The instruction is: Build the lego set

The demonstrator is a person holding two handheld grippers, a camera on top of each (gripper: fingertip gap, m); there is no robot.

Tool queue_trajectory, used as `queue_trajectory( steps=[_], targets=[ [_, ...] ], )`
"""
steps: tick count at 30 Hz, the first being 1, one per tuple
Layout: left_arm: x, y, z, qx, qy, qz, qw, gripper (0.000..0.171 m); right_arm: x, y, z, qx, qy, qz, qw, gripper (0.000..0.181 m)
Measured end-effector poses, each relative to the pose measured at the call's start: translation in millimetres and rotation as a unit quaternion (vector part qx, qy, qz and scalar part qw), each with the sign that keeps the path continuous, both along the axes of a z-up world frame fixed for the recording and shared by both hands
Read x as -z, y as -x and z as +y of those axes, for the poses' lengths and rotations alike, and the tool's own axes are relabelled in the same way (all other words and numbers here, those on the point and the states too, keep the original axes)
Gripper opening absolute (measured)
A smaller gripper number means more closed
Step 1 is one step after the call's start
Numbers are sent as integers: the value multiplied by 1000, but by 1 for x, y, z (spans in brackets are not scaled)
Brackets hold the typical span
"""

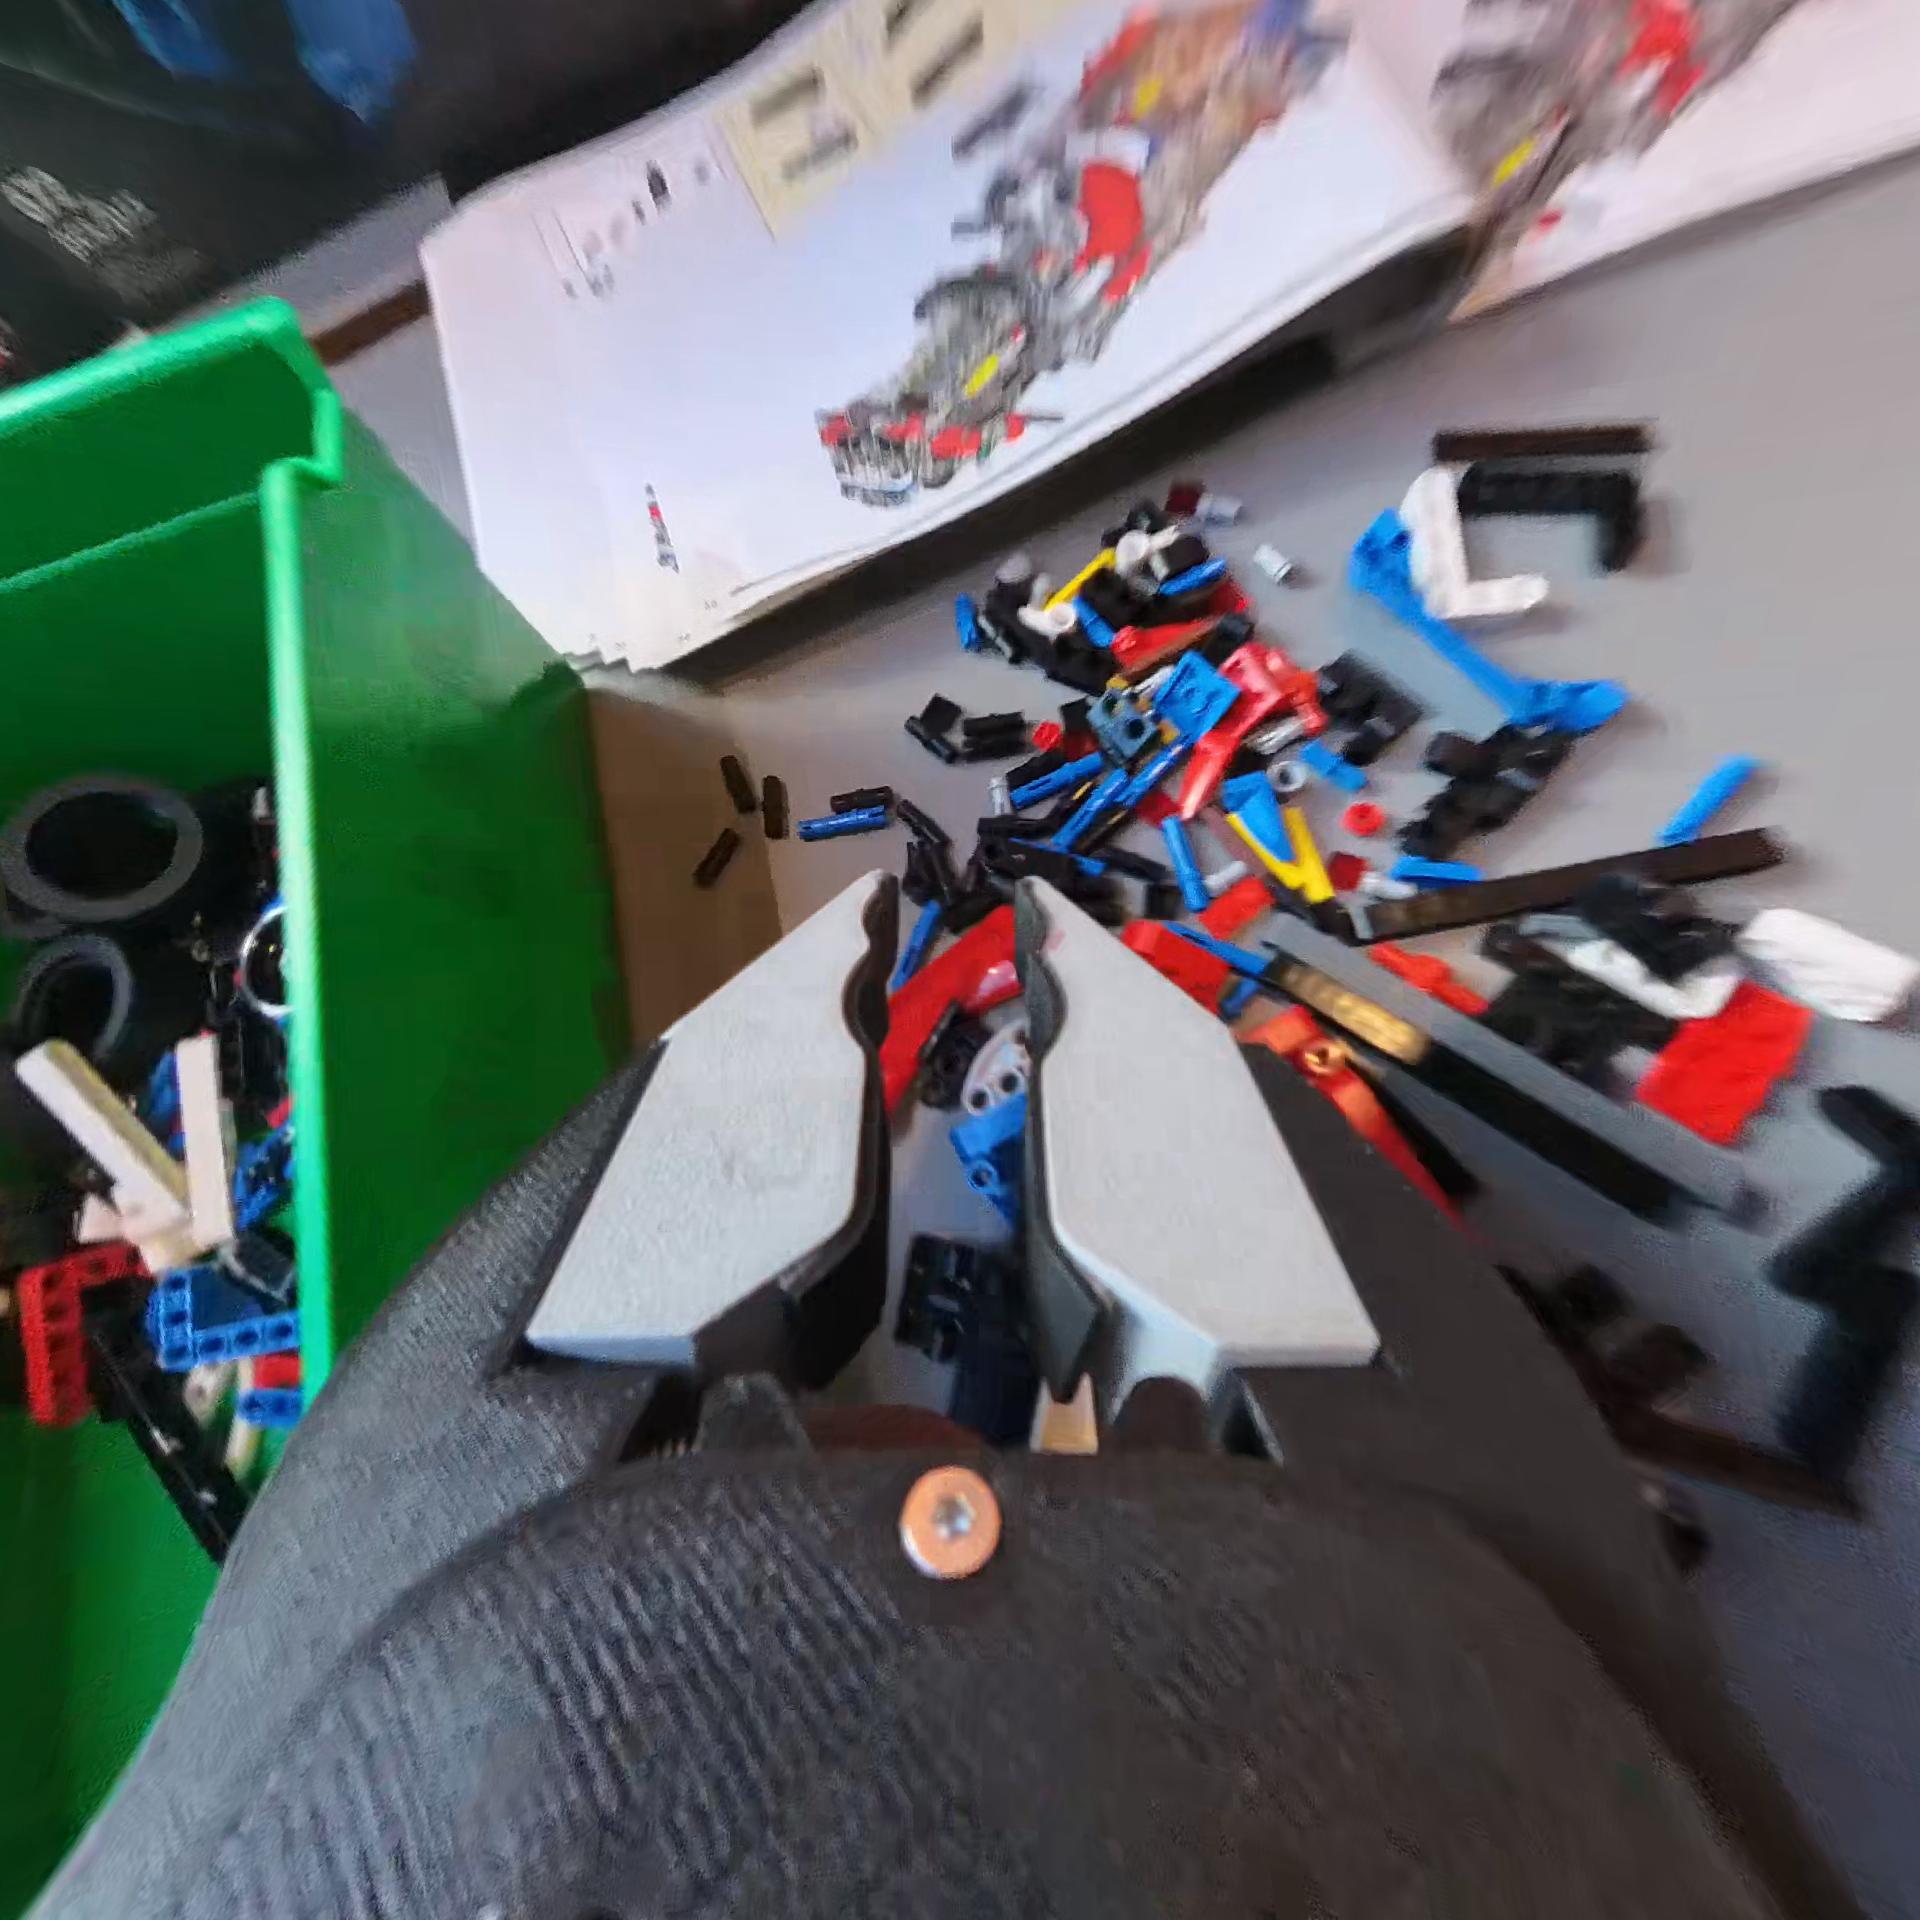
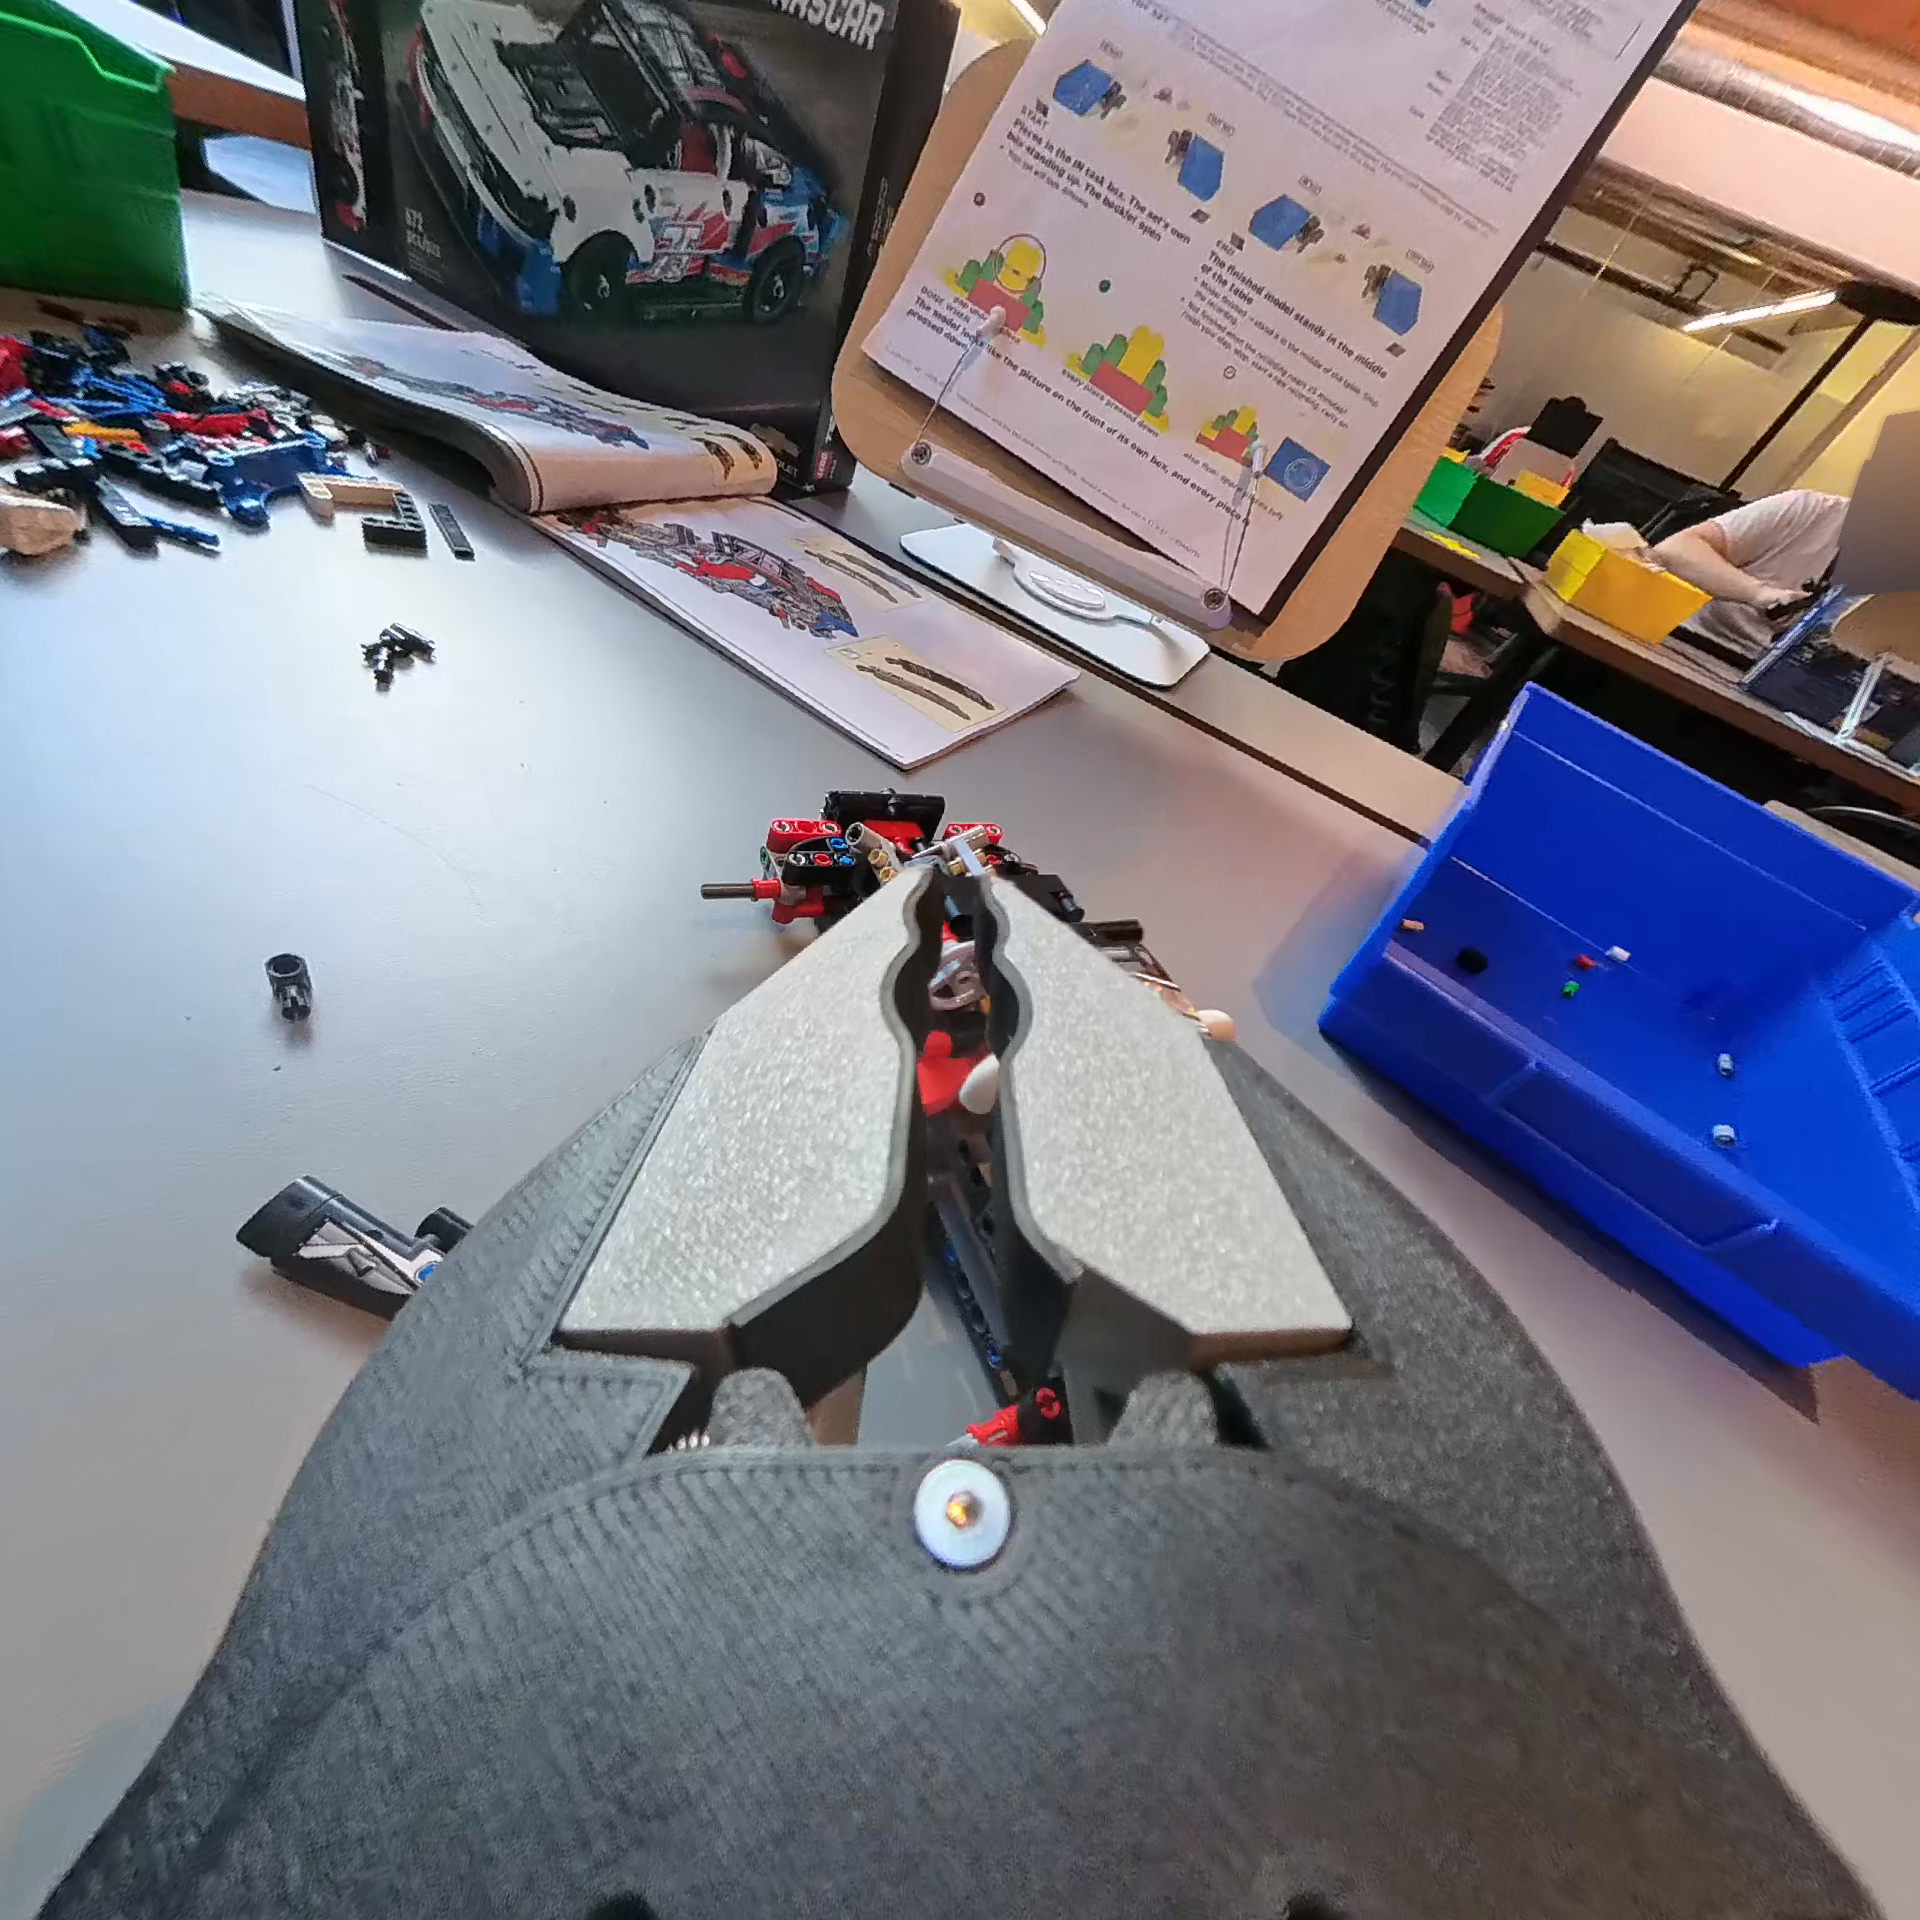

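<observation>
Left hand-held gripper (image 1: pixel 954 904) hovering low over scattered pile of small red, blue, black and yellow plastic lego pieces (image 1: pixel 1195 748) on grey worktop (image 1: pixel 1714 343); jaws spread a little, nothing between them, view motion-blurred. Curved red plastic panel (image 1: pixel 951 987) and round light-grey hub piece (image 1: pixel 995 1075) directly below the gap. Green plastic bin (image 1: pixel 416 831) with tyres and more pieces just left of the pile; open paper instruction booklet (image 1: pixel 727 343) beyond it. Right hand-held gripper (image 2: pixel 954 902) nearly pressed together, over partly built black-and-red lego chassis (image 2: pixel 852 852) in mid-worktop; cannot tell whether pinching it or only hovering above. Blue plastic bin (image 2: pixel 1662 1039) to the right, holding a few tiny bits; printed set box (image 2: pixel 623 187) standing behind the booklet. Likely step: picking next piece from the pile while steadying chassis. To do well: check booklet page first, single out one piece at pile edge, close on its flat sides, avoid dragging neighbours, keep chassis flat and steady. Build looks early; most pieces loose.
</observation>
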State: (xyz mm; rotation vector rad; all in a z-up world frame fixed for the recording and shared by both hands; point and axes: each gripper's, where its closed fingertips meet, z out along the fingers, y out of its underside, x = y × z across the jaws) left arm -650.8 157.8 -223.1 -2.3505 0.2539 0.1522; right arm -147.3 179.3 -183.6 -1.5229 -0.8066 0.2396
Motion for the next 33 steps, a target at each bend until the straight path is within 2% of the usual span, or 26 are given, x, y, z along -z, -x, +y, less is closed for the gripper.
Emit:
queue_trajectory(
  steps=[4,7,11,16,19,26,30,33],
  targets=[
    [39,9,14,7,93,5,996,13,-5,-3,-2,2,-11,9,1000,0],
    [48,16,14,4,115,0,993,9,-4,-2,-1,-4,-3,15,1000,0],
    [48,21,15,-8,113,0,994,1,0,-2,1,-14,21,27,999,0],
    [48,22,9,-29,94,-41,994,1,2,-2,3,-16,30,31,999,0],
    [38,21,7,-37,73,-36,996,9,4,-1,3,-17,35,30,999,0],
    [17,28,-2,-45,24,-19,999,10,7,1,4,-16,37,18,999,0],
    [16,20,-1,1,41,-3,999,9,8,1,4,-11,34,11,999,0],
    [11,16,9,71,81,66,992,7,7,1,4,-12,35,13,999,0]
  ],
)
